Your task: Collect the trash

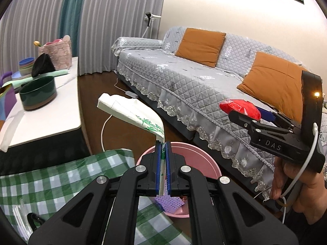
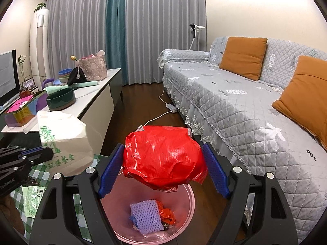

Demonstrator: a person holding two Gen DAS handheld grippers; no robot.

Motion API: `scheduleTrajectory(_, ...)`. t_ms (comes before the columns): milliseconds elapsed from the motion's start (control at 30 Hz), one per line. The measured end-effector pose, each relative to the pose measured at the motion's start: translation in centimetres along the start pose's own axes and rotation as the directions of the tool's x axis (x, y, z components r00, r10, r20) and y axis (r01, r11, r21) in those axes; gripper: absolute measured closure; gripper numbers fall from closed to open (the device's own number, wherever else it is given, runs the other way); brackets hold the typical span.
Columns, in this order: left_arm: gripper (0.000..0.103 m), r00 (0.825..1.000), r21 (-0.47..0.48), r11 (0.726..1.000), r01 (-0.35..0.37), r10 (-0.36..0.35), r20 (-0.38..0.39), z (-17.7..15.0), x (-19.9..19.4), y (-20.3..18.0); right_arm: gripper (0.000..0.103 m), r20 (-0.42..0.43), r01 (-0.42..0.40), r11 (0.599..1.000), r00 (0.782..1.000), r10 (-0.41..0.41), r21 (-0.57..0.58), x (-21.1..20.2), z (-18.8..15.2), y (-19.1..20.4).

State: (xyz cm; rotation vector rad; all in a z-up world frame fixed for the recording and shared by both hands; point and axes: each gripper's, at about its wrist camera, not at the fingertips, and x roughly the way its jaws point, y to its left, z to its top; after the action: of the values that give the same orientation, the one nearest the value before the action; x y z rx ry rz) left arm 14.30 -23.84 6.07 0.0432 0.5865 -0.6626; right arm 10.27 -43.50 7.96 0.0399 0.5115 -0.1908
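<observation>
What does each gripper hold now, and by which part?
The left gripper pinches a white paper bag by one thin edge. The right gripper clamps a crumpled red plastic bag across its middle, above the pink bin.

1. "DAS" in pale capitals on the black body of the right gripper, at the right of the left wrist view.

2. Green Chinese characters under a green bamboo print on the white paper bag, lower left of the right wrist view; they appear to read "环保餐盒", though the last characters are not certain. The same bamboo print shows in the left wrist view, with no characters legible there.

3. Pale lettering on the black body of the left gripper, far left edge of the right wrist view; partly cut off, too small to read surely.

4. Printed green packet on the checked cloth, lower left: a barcode-like label, text unreadable.
</observation>
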Motion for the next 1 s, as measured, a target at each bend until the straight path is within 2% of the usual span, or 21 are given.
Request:
scheduleTrajectory(467,0.099,0.999,0.013,1.000,0.019,-0.019,-0.034,0.4,2.9,-0.7,0.026,-0.026,0.004,1.000,1.000,-0.004,0.005,1.3,-0.2,-0.4)
scheduleTrajectory(533,0.098,0.998,0.019,0.999,0.044,-0.044,-0.039,0.7,3.3,-0.9,0.025,-0.036,0.007,1.000,0.999,-0.007,0.002,1.6,-0.2,-0.4)
scheduleTrajectory(567,0.097,0.996,0.027,0.997,0.066,-0.064,-0.060,0.8,3.9,-1.0,0.025,-0.040,0.013,1.000,0.999,-0.013,0.000,1.7,-0.3,-0.4)
scheduleTrajectory(600,0.090,0.994,0.030,0.997,0.072,-0.069,-0.083,0.7,4.4,-1.0,0.020,-0.045,0.024,1.000,0.999,-0.024,-0.001,1.8,-0.4,-0.5)
scheduleTrajectory(633,0.085,0.994,0.034,0.998,0.045,-0.041,-0.104,0.7,4.9,-0.8,0.016,-0.048,0.031,1.000,0.998,-0.031,0.001,2.0,-0.4,-0.6)
scheduleTrajectory(667,0.081,0.994,0.029,0.999,0.027,-0.024,-0.103,0.6,4.9,-0.6,0.016,-0.052,0.034,0.999,0.998,-0.034,0.008,2.0,-0.4,-0.7)
scheduleTrajectory(767,0.081,0.995,-0.029,0.999,0.025,-0.028,-0.094,0.2,4.0,0.7,0.016,-0.056,0.036,0.999,0.998,-0.034,0.035,2.1,-0.4,-1.3)
scheduleTrajectory(1000,0.081,0.997,-0.038,0.999,-0.018,0.015,-0.070,-1.2,-0.7,1.9,0.017,-0.029,-0.002,0.999,1.000,0.003,0.044,1.3,-0.1,-0.4)
